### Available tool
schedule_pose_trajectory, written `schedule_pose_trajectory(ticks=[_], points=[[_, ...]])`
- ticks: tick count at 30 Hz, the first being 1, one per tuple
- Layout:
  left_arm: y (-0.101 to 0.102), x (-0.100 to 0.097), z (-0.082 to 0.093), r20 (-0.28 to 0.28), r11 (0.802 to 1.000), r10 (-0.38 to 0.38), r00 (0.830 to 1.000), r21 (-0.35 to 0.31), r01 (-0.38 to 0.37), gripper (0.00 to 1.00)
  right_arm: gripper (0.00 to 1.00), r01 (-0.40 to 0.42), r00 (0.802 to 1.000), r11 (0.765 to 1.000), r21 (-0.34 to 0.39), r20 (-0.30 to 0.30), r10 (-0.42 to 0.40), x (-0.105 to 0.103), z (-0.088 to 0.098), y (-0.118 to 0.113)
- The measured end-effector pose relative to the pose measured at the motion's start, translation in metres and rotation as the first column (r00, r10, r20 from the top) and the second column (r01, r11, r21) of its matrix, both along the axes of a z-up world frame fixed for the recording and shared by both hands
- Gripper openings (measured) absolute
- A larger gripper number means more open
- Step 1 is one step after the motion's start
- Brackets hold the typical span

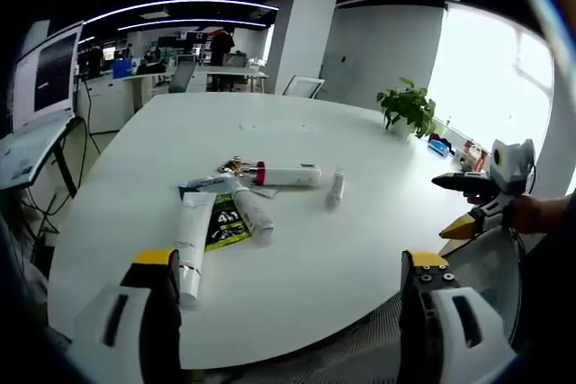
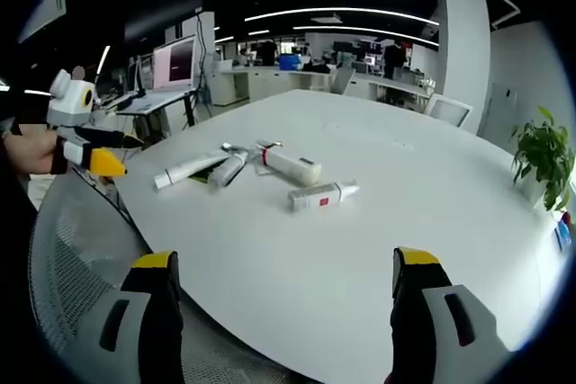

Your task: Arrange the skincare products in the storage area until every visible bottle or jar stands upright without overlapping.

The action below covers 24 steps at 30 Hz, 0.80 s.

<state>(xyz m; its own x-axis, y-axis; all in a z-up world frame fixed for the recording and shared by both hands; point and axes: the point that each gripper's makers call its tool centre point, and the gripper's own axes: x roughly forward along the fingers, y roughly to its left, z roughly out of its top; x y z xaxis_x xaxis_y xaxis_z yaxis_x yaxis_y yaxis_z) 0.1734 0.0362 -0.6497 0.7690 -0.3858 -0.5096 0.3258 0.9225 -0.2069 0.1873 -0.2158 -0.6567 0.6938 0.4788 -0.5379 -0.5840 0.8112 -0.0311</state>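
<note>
Several skincare tubes lie flat in a loose cluster on the white table (image 1: 360, 249), none upright yet. In the left gripper view the long white tube (image 1: 191, 245) sits at about seven o'clock of the cluster, a shorter white tube (image 1: 254, 211) crosses just beside it over a green-and-black packet (image 1: 225, 222), a red-banded tube (image 1: 286, 175) lies at twelve o'clock, and a small tube (image 1: 335, 189) rests apart at two o'clock. The right gripper view shows the same group: the long tube (image 2: 187, 171), a grey-white one (image 2: 229, 170), the red-banded one (image 2: 290, 165) and the small labelled one (image 2: 322, 194) nearest.

The left gripper (image 1: 292, 267) and the right gripper (image 2: 283, 267) both hover with jaws spread wide, holding nothing, short of the table edge. The step in hand appears to be the first reach. The isolated small tube looks the easiest start: it could be pinched across its round body near the cap and tipped onto the cap end, since the crimped tails will not stand. The tubes look smooth, glossy plastic and likely slippery; the packet is thin, flat and printed. Overlapping tubes should probably be separated before lifting, with each set well apart.
</note>
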Motion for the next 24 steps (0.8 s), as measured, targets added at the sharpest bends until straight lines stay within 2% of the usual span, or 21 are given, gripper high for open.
schedule_pose_trajectory(ticks=[13, 24], points=[[-0.002, -0.001, 0.0, 0.0, 1.0, -0.012, 1.0, 0.002, 0.012, 0.94, 0.98, -0.012, 1.0, 1.0, -0.004, -0.022, 0.012, 0.0, -0.002, 0.001], [-0.003, -0.001, 0.001, -0.002, 1.0, -0.009, 1.0, -0.003, 0.009, 0.94, 0.91, -0.016, 0.999, 1.0, -0.016, -0.044, 0.015, 0.012, -0.006, -0.008]])
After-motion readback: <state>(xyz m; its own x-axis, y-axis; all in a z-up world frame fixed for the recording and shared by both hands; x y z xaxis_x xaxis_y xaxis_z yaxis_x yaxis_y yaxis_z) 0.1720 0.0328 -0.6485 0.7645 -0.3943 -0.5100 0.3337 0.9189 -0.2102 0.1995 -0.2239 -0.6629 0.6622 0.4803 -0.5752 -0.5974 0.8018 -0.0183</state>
